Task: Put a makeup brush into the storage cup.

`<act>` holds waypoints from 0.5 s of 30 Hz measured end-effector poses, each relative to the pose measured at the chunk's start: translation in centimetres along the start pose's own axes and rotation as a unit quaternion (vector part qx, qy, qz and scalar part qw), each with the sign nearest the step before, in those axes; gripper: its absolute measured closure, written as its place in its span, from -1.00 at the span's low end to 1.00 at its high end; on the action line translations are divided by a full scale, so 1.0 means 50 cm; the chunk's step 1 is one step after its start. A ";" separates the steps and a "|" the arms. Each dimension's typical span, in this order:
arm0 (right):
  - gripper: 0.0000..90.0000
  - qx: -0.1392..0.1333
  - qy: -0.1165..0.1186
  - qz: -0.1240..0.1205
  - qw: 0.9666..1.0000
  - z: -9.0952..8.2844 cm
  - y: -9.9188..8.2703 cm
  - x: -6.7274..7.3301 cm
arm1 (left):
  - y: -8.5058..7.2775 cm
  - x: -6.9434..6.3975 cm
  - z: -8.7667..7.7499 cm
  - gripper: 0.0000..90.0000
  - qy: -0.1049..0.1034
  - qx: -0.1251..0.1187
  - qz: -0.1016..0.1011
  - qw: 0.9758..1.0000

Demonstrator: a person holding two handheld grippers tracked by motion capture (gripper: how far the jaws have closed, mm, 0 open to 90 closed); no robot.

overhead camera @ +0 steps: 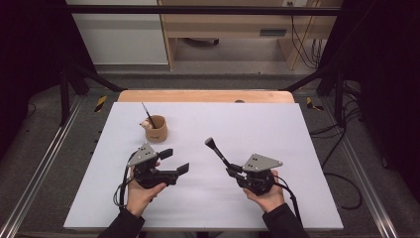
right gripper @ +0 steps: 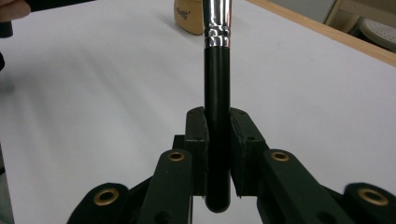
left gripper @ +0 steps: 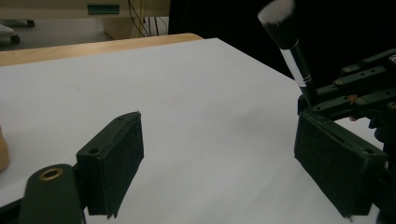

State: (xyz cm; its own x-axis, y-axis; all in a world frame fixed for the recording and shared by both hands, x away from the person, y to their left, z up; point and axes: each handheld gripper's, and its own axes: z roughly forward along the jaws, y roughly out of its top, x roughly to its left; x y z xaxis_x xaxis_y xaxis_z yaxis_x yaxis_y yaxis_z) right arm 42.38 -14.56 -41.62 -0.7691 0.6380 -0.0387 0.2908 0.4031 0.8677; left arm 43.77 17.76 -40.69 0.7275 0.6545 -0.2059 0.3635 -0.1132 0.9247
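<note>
A black-handled makeup brush (overhead camera: pixel 218 151) with a silver ferrule sticks up and to the left out of my right gripper (overhead camera: pixel 233 170), which is shut on its handle. In the right gripper view both pads clamp the brush handle (right gripper: pixel 217 74) near its butt end. My left gripper (overhead camera: pixel 175 161) hovers over the white table top to the left, its jaws open with nothing between them. The left gripper view shows the open left gripper (left gripper: pixel 224 163) over bare table, with the brush head (left gripper: pixel 280 18) and the right gripper (left gripper: pixel 359 88) beyond.
A small tan cup (overhead camera: pixel 156 131) holding a thin brush stands on the white table (overhead camera: pixel 257 119) behind the left gripper, and its base shows as the cup (right gripper: pixel 187 18) in the right gripper view. The table's wooden far edge (overhead camera: pixel 205 95) lies beyond.
</note>
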 end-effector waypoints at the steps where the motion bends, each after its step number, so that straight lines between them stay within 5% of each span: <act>1: 0.77 -0.001 0.000 0.001 1.000 0.000 0.000 0.001 | 0.000 -0.003 0.002 -0.66 -0.001 -0.002 -0.001 1.000; 15: 0.77 -0.022 -0.004 0.026 0.999 0.005 0.005 0.005 | 0.009 -0.031 0.032 -0.66 -0.027 -0.021 -0.021 0.999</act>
State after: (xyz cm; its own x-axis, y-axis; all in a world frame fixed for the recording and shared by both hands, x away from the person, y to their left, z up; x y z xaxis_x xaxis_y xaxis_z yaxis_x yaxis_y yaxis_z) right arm 42.38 -14.15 -41.55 -0.7487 0.6629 0.0019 0.3044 0.3412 0.8893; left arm 43.76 15.51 -40.47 0.7424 0.6171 -0.2607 0.3707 -0.0543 0.9272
